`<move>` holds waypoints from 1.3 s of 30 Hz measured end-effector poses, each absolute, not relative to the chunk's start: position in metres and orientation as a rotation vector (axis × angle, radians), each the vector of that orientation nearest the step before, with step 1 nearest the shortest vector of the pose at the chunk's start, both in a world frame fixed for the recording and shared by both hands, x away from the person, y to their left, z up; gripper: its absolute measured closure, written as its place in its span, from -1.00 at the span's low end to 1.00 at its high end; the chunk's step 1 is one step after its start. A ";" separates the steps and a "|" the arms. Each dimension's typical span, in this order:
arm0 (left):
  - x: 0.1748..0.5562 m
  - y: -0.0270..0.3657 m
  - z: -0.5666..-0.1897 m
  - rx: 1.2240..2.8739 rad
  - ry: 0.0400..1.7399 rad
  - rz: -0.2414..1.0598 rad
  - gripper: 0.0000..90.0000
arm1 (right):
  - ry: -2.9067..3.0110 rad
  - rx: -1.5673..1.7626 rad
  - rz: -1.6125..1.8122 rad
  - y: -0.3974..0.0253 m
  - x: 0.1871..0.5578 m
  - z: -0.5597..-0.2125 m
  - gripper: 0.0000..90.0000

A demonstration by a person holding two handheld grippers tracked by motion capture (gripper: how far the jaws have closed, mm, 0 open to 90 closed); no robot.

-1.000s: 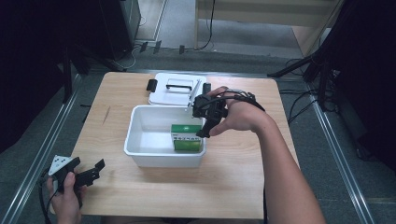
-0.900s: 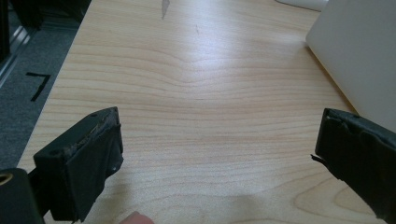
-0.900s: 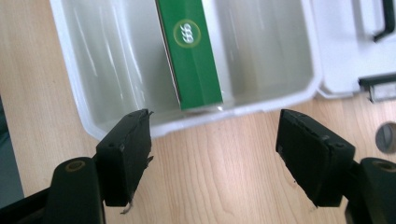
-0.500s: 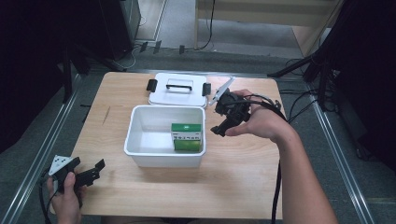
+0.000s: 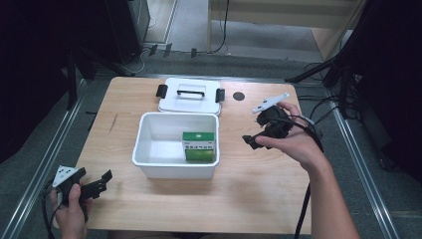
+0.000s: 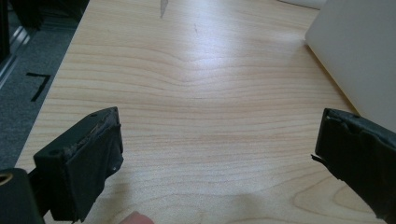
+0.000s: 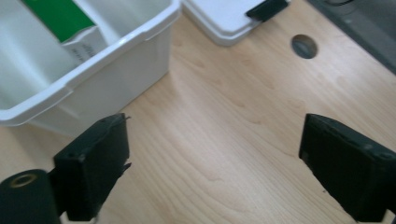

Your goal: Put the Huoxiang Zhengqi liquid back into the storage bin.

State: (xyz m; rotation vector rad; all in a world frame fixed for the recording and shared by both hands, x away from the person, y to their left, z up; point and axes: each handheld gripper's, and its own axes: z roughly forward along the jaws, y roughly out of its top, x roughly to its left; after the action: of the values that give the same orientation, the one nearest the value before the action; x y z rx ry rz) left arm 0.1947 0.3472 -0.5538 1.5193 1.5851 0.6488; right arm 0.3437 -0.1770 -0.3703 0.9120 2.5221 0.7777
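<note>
At about three o'clock from the white bin (image 5: 175, 172), the right gripper (image 5: 259, 141) is hanging over bare wood in the person's right hand (image 5: 293, 144), its jaws spread wide with nothing between them. At eight o'clock from the bin, near the table's corner, the left gripper (image 5: 99, 181) is sitting in the left hand (image 5: 69, 209), jaws likewise gaping and empty over the tabletop.

Inside the bin, a green and white box (image 5: 199, 145) is leaning against the wall on the three o'clock side. Just beyond the bin at twelve o'clock, the white lid (image 5: 190, 102) with its black handle and clips is lying flat. A dark round hole (image 5: 239, 96) is showing in the wooden table (image 5: 249, 199) just beside the lid, at its three o'clock.

Around the table, grey floor (image 5: 30, 164), metal rails and trailing cables are lying, with dark equipment standing at either side.
</note>
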 end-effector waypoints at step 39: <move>0.194 0.348 -0.554 1.513 1.563 0.639 -0.97 | 1.965 1.364 1.053 -0.319 0.262 -0.506 -1.00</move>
State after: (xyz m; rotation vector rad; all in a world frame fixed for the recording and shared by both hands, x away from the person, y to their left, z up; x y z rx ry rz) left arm 0.1937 0.3477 -0.5538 1.5132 1.5632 0.6390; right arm 0.2617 -0.3189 -0.5063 1.3641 1.9649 1.0532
